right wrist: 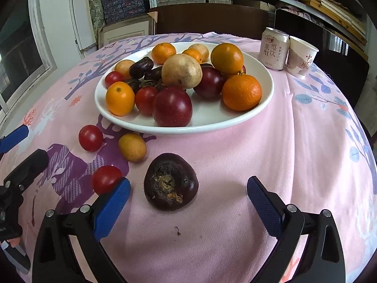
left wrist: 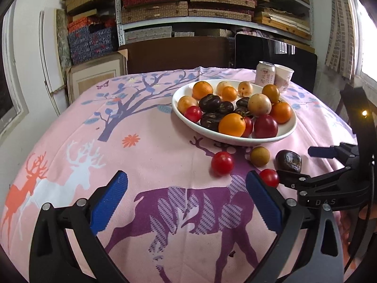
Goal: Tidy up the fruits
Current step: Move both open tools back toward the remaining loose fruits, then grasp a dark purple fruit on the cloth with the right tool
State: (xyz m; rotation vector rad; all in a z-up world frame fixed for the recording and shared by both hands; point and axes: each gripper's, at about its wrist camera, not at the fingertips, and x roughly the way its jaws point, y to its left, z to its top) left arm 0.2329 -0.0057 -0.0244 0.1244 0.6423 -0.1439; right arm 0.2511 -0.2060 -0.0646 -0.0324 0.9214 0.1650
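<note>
1. The table wears a pink tablecloth (right wrist: 235, 165) printed with deer and trees.
2. A white plate (right wrist: 266, 94) of fruit sits at 12 o'clock.
3. A can (right wrist: 274, 49) and paper cup (right wrist: 301, 57) touch at 1 o'clock.
4. 2 red tomatoes (right wrist: 90, 138) (right wrist: 106, 179), 1 yellow fruit (right wrist: 132, 147) and 1 dark fruit (right wrist: 170, 181) lie loose at 6 o'clock from the plate.
</note>
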